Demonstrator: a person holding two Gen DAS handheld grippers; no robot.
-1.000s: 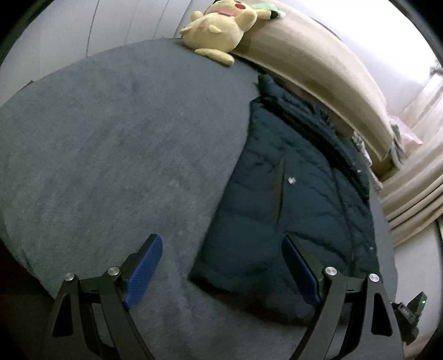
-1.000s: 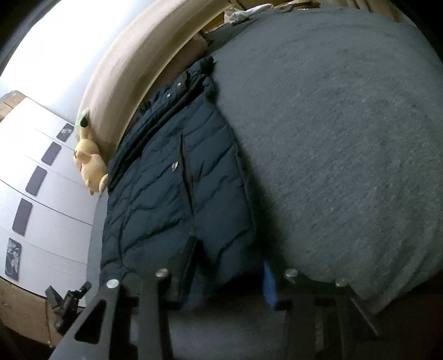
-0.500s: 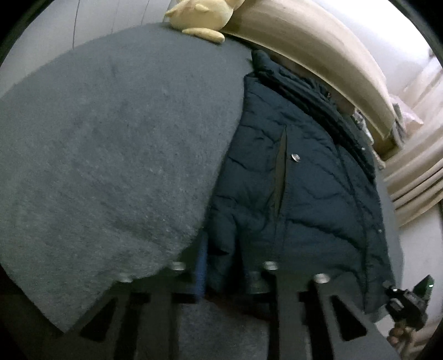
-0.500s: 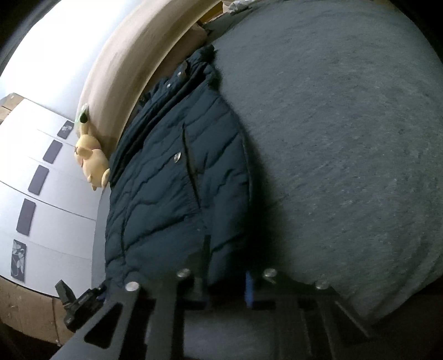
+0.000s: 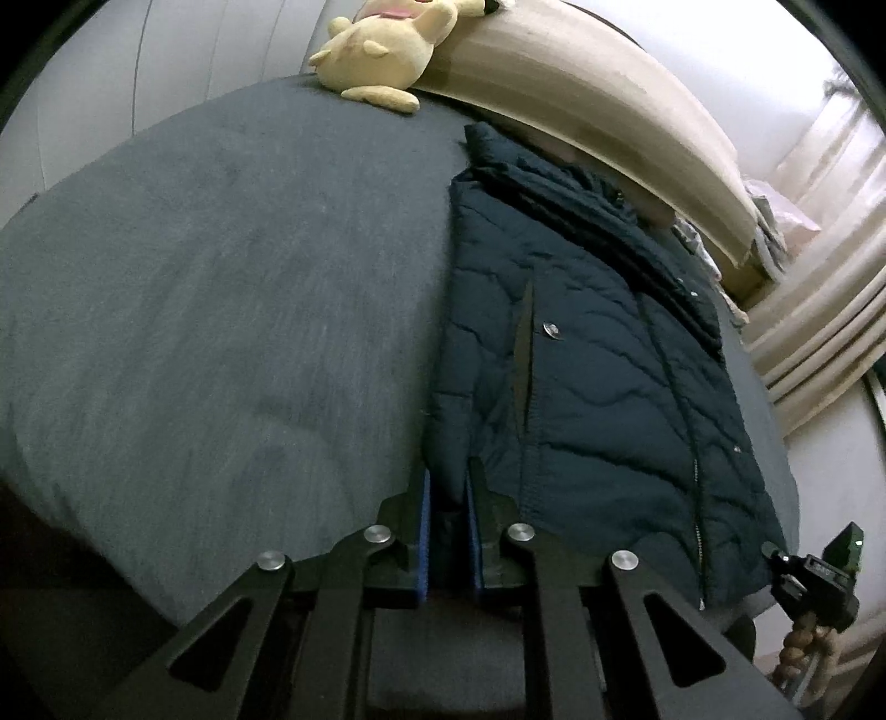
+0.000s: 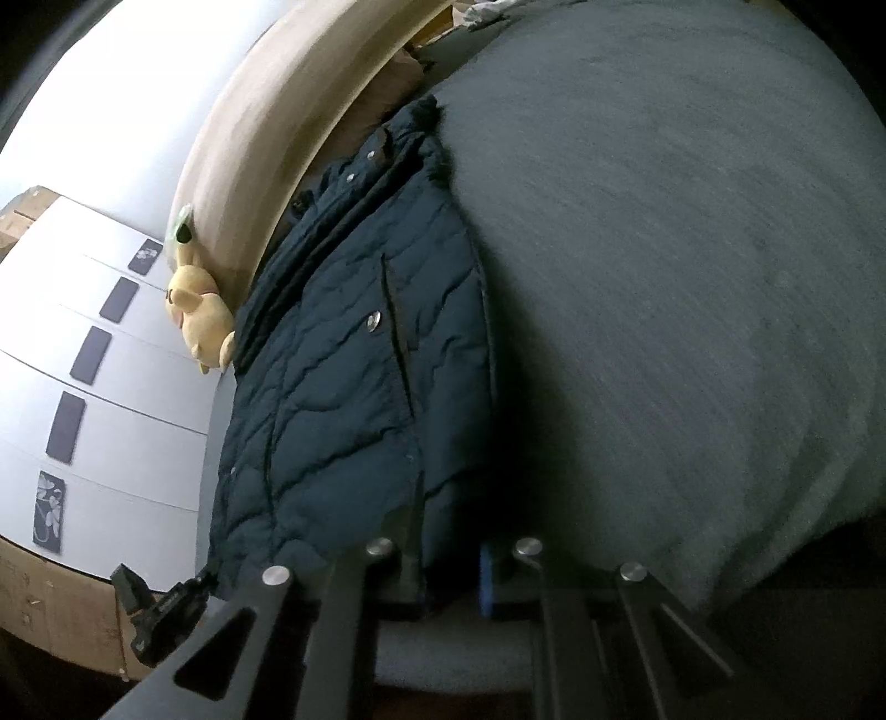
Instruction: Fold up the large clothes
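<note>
A dark navy quilted jacket (image 5: 598, 376) lies lengthwise on a grey bed cover (image 5: 221, 310), collar toward the headboard. My left gripper (image 5: 447, 498) is shut on the jacket's near left hem corner. In the right wrist view the same jacket (image 6: 343, 387) lies left of centre on the grey cover (image 6: 664, 277). My right gripper (image 6: 451, 548) is shut on the jacket's near right hem corner, with the fabric bunched between the blue pads. The other gripper shows at each view's lower edge.
A yellow plush toy (image 5: 382, 50) leans on the beige curved headboard (image 5: 581, 94); it also shows in the right wrist view (image 6: 196, 315). White drawer fronts (image 6: 83, 387) stand beside the bed. Curtains (image 5: 819, 310) hang at the right.
Both grippers went from open to shut on the jacket's near hem corners. The left one moved right onto the hem; the right closed on the fabric between its pads.
</note>
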